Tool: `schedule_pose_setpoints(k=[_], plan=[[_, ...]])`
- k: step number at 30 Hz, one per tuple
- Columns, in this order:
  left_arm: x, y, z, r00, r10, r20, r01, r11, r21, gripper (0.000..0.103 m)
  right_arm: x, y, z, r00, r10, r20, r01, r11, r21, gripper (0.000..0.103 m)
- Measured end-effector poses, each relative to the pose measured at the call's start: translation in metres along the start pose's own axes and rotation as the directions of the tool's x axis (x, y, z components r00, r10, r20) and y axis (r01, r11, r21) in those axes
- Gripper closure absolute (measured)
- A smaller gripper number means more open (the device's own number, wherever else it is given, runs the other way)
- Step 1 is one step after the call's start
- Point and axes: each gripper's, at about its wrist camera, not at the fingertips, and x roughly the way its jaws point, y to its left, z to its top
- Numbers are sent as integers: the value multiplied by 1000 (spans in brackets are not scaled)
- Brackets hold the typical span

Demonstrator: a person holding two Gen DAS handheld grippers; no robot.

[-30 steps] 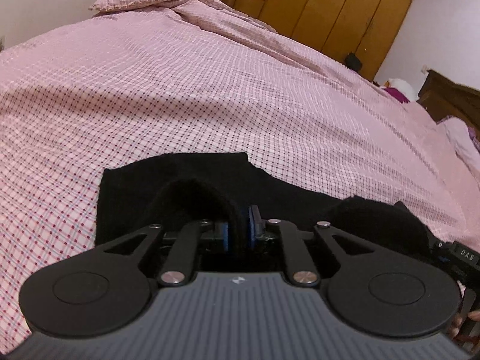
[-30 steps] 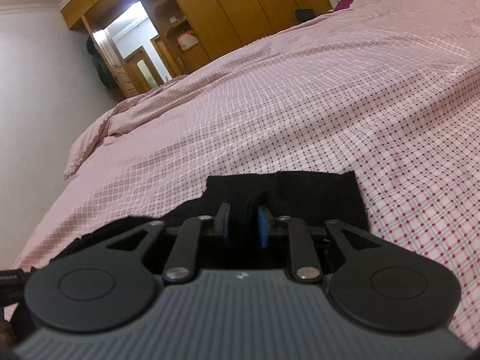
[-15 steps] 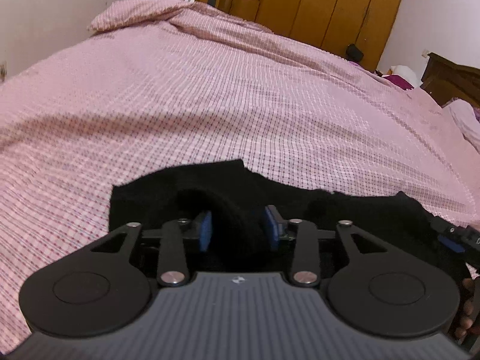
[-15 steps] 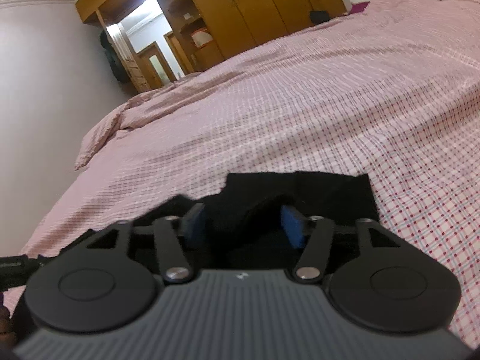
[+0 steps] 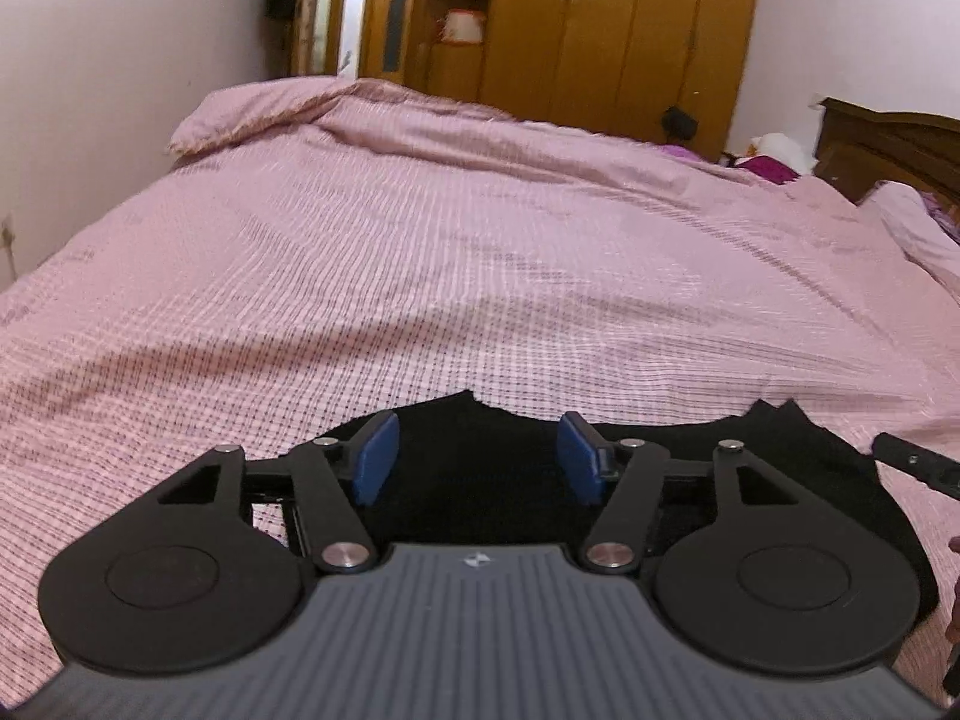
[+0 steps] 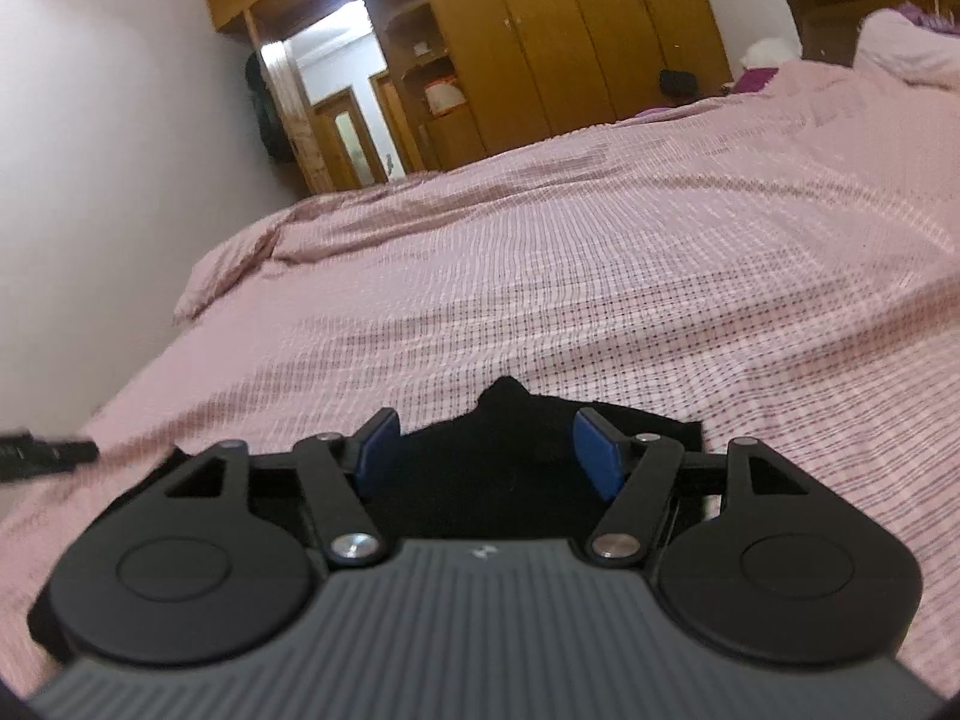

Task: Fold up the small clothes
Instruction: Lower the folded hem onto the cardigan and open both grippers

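A small black garment [image 5: 480, 480] lies flat on the pink checked bedspread [image 5: 456, 276], close under both grippers. My left gripper [image 5: 477, 453] hovers above it with its blue pads apart; its jaws are opening and nothing is pressed between them. In the right wrist view the same black garment [image 6: 486, 474] lies below my right gripper [image 6: 483, 450], whose blue pads stand wide with only the cloth seen beneath. Part of the right gripper [image 5: 918, 465] shows at the right edge of the left view, and part of the left gripper [image 6: 42, 453] at the left edge of the right view.
The bedspread stretches far ahead, rumpled at its far left corner [image 5: 252, 120]. Wooden wardrobes [image 5: 600, 30] and an open doorway [image 6: 336, 120] stand beyond the bed. A dark headboard [image 5: 888, 144] and pillow [image 5: 918, 228] lie at the right. A white wall [image 5: 108, 90] runs along the left.
Both grippers were shut on folds of the black garment; both have let go, spread their pads and risen. The garment now lies flat on the bed.
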Motion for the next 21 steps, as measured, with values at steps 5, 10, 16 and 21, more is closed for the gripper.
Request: schedule_pose_setpoints(k=[5,10,16,21], plan=[[-25,0,-12,998,-69,14,68,998,7,38,-6,10,-2,998,42,-40,-45,996,-79,37],[-15,-1,-28,986,-166,-33,167,986,29,38,6,19,-13,994,72,-79,-84,985,-154,37],[55,8,-45,983,-111,-146,112,994,-1,39,45,17,-26,982,44,-183,-77,981,-177,37],[95,12,-48,993,-7,-119,14,998,54,39,70,4,-27,986,26,-167,-50,988,-146,37]])
